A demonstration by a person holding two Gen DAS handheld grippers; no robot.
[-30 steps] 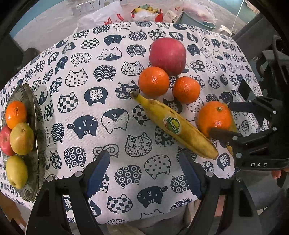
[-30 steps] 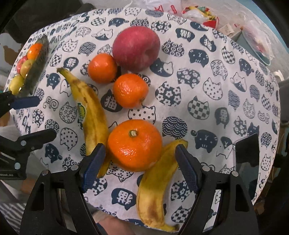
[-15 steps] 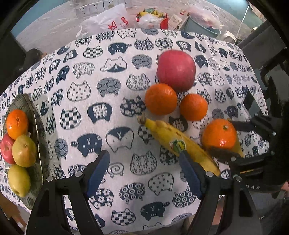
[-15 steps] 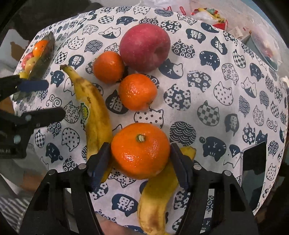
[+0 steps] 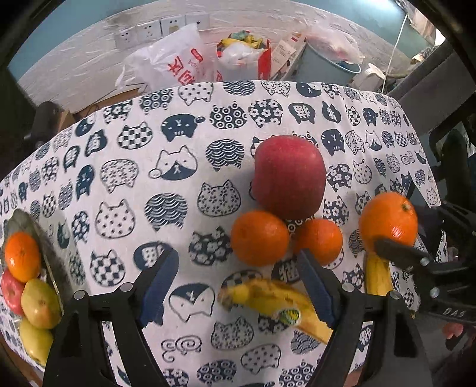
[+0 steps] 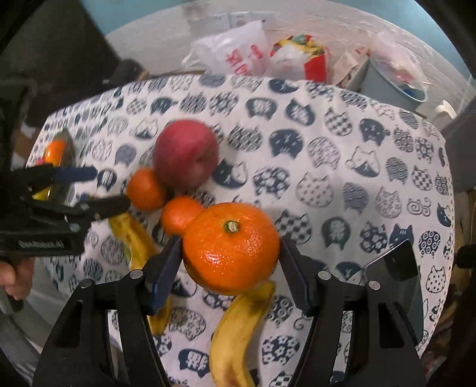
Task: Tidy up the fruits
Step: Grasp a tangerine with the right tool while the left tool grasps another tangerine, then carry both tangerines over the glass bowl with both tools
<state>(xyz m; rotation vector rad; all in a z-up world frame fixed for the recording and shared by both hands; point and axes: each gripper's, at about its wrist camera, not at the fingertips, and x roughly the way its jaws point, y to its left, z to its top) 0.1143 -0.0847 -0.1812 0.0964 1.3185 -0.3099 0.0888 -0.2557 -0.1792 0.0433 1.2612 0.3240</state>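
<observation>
Right gripper [image 6: 229, 262]: I have its pads pressed on either side of a large orange [image 6: 230, 247], stem up, raised above the cloth [image 6: 342, 154]; the jaws have just been closing, with that orange between them. Left gripper [image 5: 238, 285]: I hold it wide apart over the cloth with nothing clamped; its jaws have just been opening a little, the tip of one banana [image 5: 276, 300] lying between them and untouched by the pads. Loose on the cloth: a red apple [image 5: 288, 175], two small oranges [image 5: 259, 237] [image 5: 319, 239] touching it at its near side, the stickered banana just below them, and a second banana [image 6: 238, 327] under the lifted orange. Dish [image 5: 56, 262] at the cloth's left edge: one orange [image 5: 21, 256], a red apple [image 5: 11, 293], two yellow-green fruits [image 5: 41, 303], kind uncertain. Dark phone-like slab [image 6: 395, 279] near the right edge. Behind the table: plastic bags [image 5: 175, 62], a grey bucket [image 5: 327, 67], wall sockets [image 5: 157, 28].
</observation>
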